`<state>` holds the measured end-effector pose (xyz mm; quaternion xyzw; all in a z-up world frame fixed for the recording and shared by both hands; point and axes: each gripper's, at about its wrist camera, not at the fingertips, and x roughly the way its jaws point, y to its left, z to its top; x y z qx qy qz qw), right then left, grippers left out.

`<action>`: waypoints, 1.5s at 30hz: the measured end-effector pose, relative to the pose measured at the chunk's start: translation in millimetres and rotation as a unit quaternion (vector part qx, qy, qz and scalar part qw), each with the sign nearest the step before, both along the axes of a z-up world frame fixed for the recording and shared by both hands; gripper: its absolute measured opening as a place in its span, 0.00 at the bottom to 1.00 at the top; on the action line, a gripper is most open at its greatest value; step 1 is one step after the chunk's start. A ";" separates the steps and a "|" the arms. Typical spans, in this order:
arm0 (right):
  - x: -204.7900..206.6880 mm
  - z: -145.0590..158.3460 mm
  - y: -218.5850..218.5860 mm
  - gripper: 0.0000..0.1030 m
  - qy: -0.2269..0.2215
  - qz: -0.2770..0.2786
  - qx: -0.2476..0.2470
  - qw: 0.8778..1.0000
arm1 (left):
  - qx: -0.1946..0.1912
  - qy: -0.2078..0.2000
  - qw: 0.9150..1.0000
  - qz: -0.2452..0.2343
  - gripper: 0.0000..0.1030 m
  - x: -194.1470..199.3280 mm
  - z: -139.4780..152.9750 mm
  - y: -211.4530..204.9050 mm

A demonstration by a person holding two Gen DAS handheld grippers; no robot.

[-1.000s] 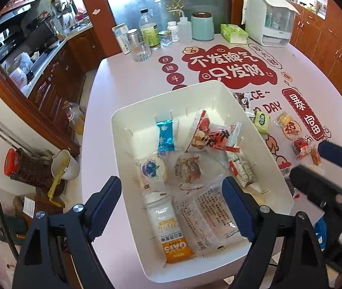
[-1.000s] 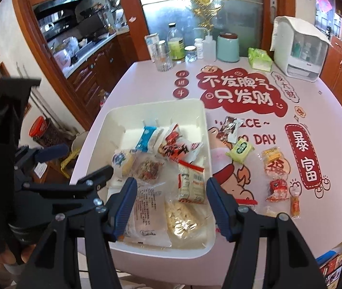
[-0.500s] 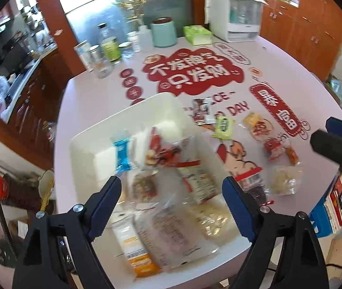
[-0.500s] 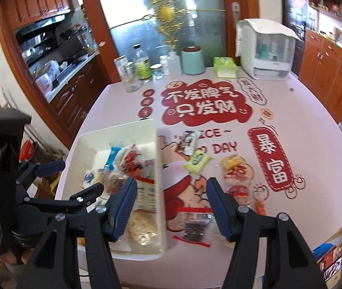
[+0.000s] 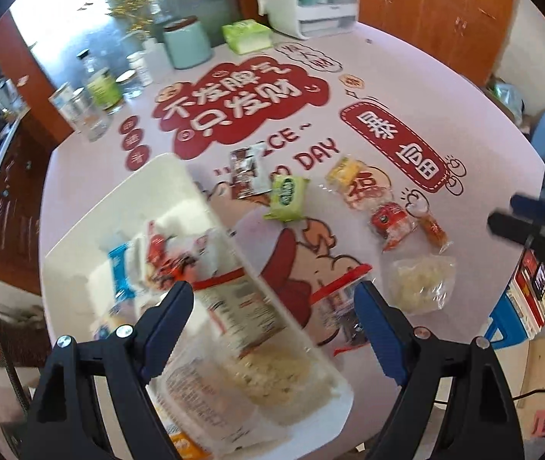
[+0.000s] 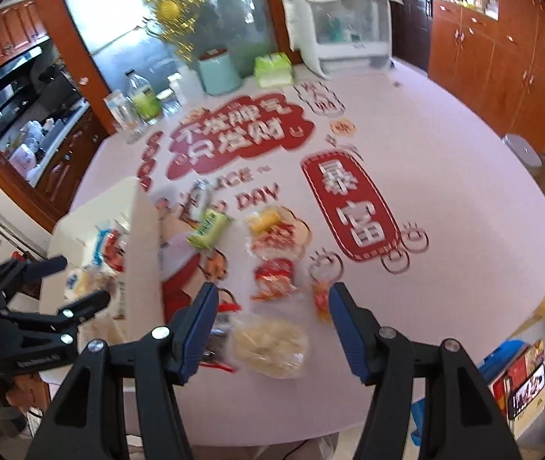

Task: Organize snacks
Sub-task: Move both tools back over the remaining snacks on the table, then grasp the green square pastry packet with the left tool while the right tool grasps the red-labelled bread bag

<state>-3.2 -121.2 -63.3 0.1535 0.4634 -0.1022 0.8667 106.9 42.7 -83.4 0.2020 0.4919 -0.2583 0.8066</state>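
On the table [image 5: 406, 76]: a pink cover with red printed signs is lying over it, and the snacks are resting on this cover.
White bin [image 5: 80, 268]: it is sitting at the left part of the table and is holding several packets; its contents are looking blurred in both views.
Loose snacks: a green packet [image 6: 209, 228], a yellow and red packet [image 6: 276, 232], a red packet [image 6: 274, 274], a small orange stick [image 6: 320, 299] and a clear bag of pale pieces [image 6: 270, 345] are lying on the cover, to the right of the bin.
Dark packet [image 5: 247, 170]: it is lying just beside the far right corner of the bin.
Left tongs [image 5: 274, 320]: they are hanging wide above the near right wall of the bin, with nothing between the blue pads.
Right tongs [image 6: 272, 322]: they are standing apart at a middle width above the clear bag and the red packet, and they are not gripping anything.
Far edge: a mint canister [image 5: 188, 44], a green tissue pack [image 5: 247, 36], some bottles [image 5: 99, 86] and a white appliance [image 6: 339, 28] are standing there.
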 end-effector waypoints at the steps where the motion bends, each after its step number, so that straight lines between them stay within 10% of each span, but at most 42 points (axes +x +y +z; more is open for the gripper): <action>1: -0.1 -7.7 -3.4 0.59 0.008 -0.001 0.005 1.000 | -0.001 0.003 1.000 -0.004 0.82 3.9 -2.2 -6.0; 28: 99.7 -129.4 0.8 0.61 0.123 0.127 0.009 0.984 | 0.096 0.120 0.988 0.016 0.60 124.6 -114.1 -97.9; 45: 103.5 -119.6 -13.8 0.47 0.105 0.112 -0.033 0.988 | 0.071 0.151 0.986 0.011 0.34 143.8 -133.5 -110.4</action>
